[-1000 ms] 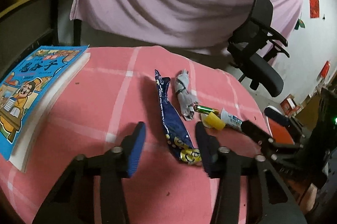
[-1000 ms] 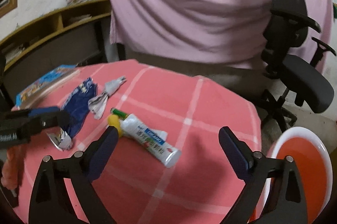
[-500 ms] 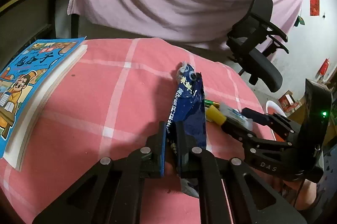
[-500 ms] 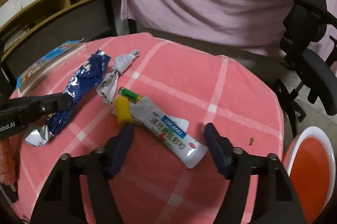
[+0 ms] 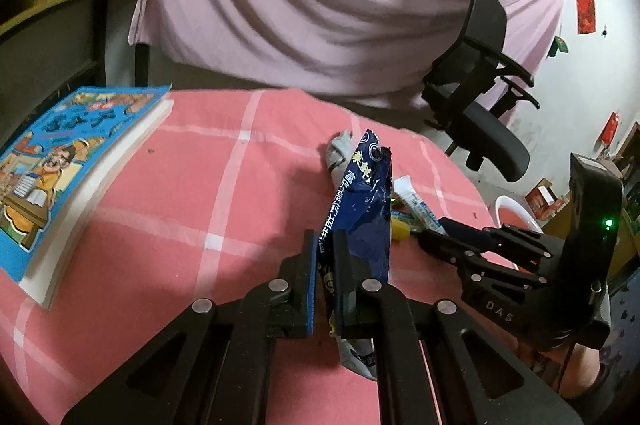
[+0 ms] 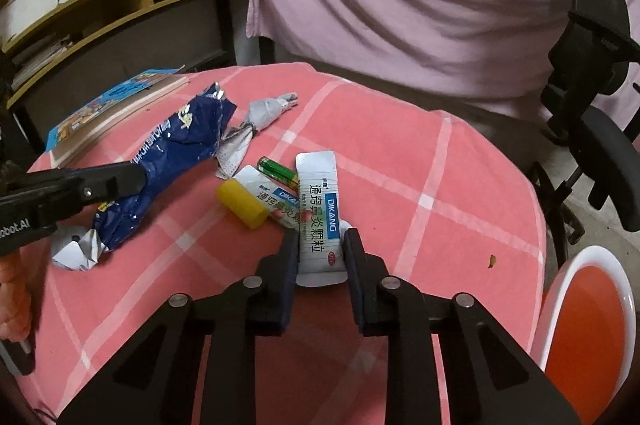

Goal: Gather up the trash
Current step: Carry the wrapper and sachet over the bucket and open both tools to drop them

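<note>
My left gripper (image 5: 326, 237) is shut on a crumpled dark blue snack wrapper (image 5: 366, 209), whose upper end rises above the pink checked tablecloth (image 5: 192, 185). In the right wrist view the wrapper (image 6: 176, 153) hangs from the left gripper (image 6: 132, 181). My right gripper (image 6: 321, 233) is closing, its pads pressing the sides of a white medicine sachet (image 6: 318, 193). A second sachet (image 6: 276, 201), a yellow cylinder (image 6: 242, 203), a green battery (image 6: 278, 171) and a crumpled grey paper (image 6: 256, 121) lie just beyond it.
A blue picture book (image 5: 60, 161) lies on the table's left side. A white basin with an orange inside (image 6: 588, 321) stands on the floor at the right. A black office chair (image 5: 476, 97) and a pink draped cloth (image 5: 320, 5) are behind the table.
The left gripper closed on the blue wrapper and tipped its far end up. The right gripper came in around the white sachet, narrowed from wide open, and the sachet turned in line with the fingers.
</note>
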`<state>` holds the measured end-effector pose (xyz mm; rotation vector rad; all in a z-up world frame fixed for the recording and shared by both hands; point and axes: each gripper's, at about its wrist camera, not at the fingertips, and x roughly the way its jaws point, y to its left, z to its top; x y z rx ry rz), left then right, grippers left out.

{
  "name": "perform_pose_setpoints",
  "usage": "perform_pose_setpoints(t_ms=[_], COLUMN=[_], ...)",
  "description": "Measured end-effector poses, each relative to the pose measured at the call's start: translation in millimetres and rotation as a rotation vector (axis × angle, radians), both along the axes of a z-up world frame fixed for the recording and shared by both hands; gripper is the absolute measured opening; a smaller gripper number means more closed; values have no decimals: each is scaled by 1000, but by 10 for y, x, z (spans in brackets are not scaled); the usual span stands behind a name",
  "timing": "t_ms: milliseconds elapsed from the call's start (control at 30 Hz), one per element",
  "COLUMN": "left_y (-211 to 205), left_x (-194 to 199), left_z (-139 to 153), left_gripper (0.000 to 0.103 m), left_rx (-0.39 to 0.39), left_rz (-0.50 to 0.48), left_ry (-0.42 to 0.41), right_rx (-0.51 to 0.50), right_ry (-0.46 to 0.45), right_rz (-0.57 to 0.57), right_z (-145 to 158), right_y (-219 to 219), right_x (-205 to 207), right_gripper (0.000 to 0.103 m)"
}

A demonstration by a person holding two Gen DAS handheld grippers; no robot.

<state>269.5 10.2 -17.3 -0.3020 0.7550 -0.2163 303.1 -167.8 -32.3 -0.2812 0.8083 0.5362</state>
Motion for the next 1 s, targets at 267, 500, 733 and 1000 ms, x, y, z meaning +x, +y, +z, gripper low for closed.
perform_pose_setpoints(t_ms=[267,500,733,1000], left_y=[14,-29,-103,-308], left_x=[-150,-281,-479,-623], left_z=[67,148,281,465], left_gripper=[5,5,5,5], left_rx=[-21,-35,-11,22], left_rz=[17,5,64,82], left_ry=[-77,-152,-267,-392], right_rx=[42,75,116,199], right_ry=[-154,-343,-472,-617], right_rz=[-10,-31,-79,-152], right_z=[171,335,452,596], right_y=[-50,-83,-192,-381], right_x=[-228,-509,-653,-886], right_gripper=[21,21,21,21])
